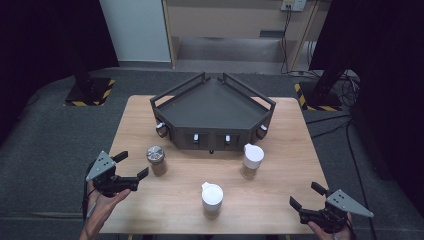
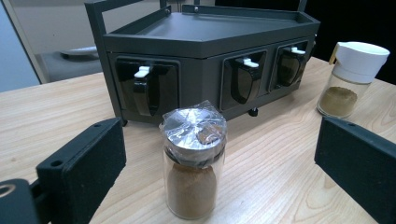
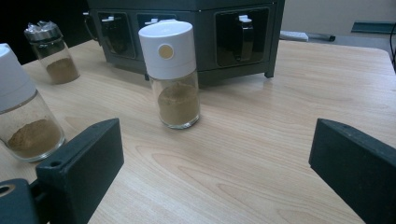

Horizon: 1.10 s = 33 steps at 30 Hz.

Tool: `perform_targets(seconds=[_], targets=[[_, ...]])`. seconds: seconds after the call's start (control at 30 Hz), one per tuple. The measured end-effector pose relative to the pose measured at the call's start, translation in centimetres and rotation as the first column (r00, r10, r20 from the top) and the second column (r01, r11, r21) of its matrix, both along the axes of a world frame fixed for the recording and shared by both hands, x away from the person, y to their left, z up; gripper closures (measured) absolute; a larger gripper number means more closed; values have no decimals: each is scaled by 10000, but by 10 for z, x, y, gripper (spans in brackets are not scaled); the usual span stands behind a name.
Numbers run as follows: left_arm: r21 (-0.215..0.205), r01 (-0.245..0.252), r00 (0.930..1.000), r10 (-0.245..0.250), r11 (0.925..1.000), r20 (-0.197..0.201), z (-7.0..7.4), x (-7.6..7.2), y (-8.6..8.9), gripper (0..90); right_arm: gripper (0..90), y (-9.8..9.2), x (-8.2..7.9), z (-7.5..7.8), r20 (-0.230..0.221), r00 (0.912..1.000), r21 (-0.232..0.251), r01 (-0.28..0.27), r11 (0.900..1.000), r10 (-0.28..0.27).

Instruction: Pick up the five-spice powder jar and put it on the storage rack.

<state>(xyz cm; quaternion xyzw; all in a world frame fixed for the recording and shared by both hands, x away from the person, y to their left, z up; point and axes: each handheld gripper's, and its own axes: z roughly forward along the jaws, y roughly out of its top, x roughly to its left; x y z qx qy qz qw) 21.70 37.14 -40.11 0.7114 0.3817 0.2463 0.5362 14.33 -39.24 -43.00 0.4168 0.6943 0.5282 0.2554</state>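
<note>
Three glass spice jars of brown powder stand on the wooden table. A silver-lidded jar stands just ahead of my left gripper, which is open with the jar in line with its wide gap. A white-capped jar stands upright some way ahead of my open right gripper, apart from it. Another white-capped jar stands at the table's front middle. Nothing is held.
A dark angular rack with a flat top tray and several front pockets with white-tabbed handles stands at the back middle of the table. The table's front edge lies close behind both hands.
</note>
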Motion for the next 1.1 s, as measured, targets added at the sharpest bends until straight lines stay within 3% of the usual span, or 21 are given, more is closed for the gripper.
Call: perform_targets(seconds=[0.57,1.1], targets=[[-114,78,9992,-83,9999,-398,-16,36,-11,16,37,-1,0,0,5,10000,5,-29,10000,29],[-429,228,9974,-257,9988,-678,-40,65,-19,48,39,-1,1,0,-43,10000,18,-35,10000,35]])
